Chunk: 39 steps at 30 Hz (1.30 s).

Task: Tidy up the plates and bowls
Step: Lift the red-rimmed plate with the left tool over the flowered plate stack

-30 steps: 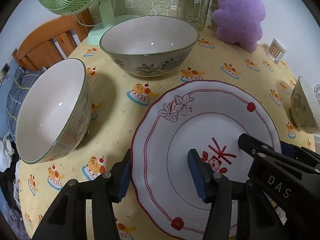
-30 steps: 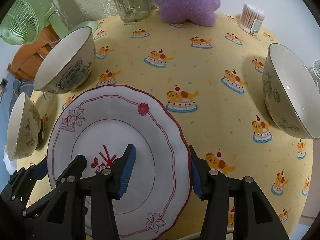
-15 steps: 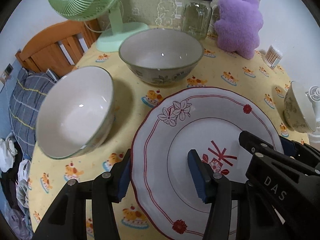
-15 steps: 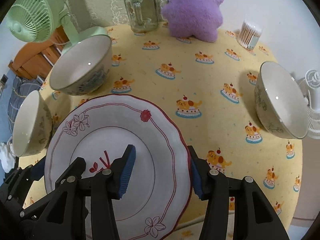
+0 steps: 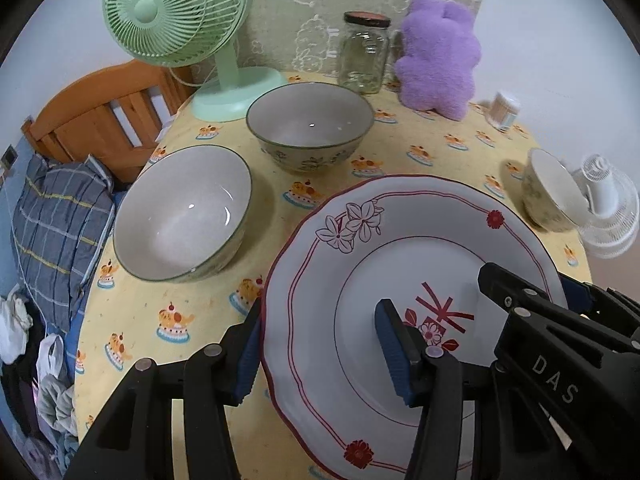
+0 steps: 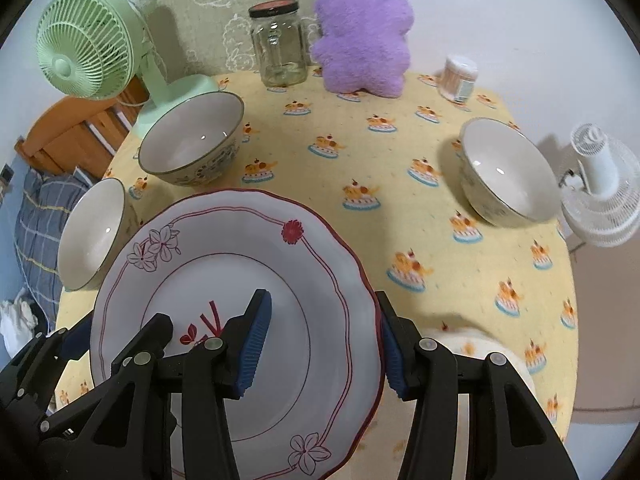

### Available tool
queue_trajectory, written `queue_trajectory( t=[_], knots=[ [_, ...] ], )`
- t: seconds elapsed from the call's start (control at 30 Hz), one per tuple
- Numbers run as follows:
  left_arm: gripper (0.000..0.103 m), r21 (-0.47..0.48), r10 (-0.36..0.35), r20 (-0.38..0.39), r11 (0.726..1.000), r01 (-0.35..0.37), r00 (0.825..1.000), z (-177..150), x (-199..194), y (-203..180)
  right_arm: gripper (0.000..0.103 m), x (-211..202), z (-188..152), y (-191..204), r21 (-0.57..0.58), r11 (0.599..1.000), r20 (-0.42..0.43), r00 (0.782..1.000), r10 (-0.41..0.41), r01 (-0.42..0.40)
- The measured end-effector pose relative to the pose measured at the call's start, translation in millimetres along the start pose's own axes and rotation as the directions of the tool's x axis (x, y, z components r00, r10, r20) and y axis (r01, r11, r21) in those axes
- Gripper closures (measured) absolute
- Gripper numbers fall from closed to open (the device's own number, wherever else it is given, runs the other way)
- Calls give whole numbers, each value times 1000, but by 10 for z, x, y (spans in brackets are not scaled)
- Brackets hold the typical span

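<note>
Currently in hand, item one: a white scalloped ceramic plate with red line border and flower motifs (image 5: 420,280), carried clear of the yellow cake-print tablecloth (image 6: 400,152). I have it by both sides, presumably because it is too wide for a single rim grip to keep level.

Left gripper (image 5: 324,352): clamped on the plate's left rim, one blue pad (image 5: 394,354) inside the well, the other under the outer edge. Pitched steeply down.

Right gripper (image 6: 324,340): clamped on the right rim in mirror fashion, inner pad on the white face, outer pad at the edge. Also pitched steeply down. Each tool shows in the other's view at the opposite rim.

Item two: a large green-rimmed floral ceramic bowl (image 5: 182,212), near left, upright, empty.

Item three: a matching bowl (image 5: 310,124), far centre, near the mint-green desk fan (image 5: 180,12).

Item four: a third bowl (image 6: 506,168), right side, well apart from the others.

Background, not for sorting: a lidded glass jar (image 6: 278,42), a purple plush toy (image 6: 362,26).

My judgement: the plate is in transit, its destination not yet evident.
</note>
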<state>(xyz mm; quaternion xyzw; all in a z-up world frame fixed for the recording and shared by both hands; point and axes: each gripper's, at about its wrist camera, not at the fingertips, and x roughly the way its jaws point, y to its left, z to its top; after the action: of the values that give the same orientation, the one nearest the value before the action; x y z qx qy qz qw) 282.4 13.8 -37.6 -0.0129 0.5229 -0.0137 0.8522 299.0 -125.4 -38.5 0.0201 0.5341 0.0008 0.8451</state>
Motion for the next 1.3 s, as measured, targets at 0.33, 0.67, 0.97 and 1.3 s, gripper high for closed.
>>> queue_trajectory(
  t=[0.33,0.67,0.97,1.3],
  knots=[
    [49,119,-86,-1,989,85,996,-298,-302,-229,48,-440,-478,-221,122,989,23,996,-82,79],
    [48,224,-131,-32,965,134,991,-577,-386,-612,48,-640,-912,-584,233,965,13,992,-126,120],
    [48,250,-144,-95,954,163,985,-749,-253,-1105,48,-612,-1162,-1078,286,947,-21,989,-144,143],
    [48,215,-102,-131,968,129,986,-867,-63,-1454,48,-404,-1204,-1458,257,959,-57,993,-108,119]
  ],
)
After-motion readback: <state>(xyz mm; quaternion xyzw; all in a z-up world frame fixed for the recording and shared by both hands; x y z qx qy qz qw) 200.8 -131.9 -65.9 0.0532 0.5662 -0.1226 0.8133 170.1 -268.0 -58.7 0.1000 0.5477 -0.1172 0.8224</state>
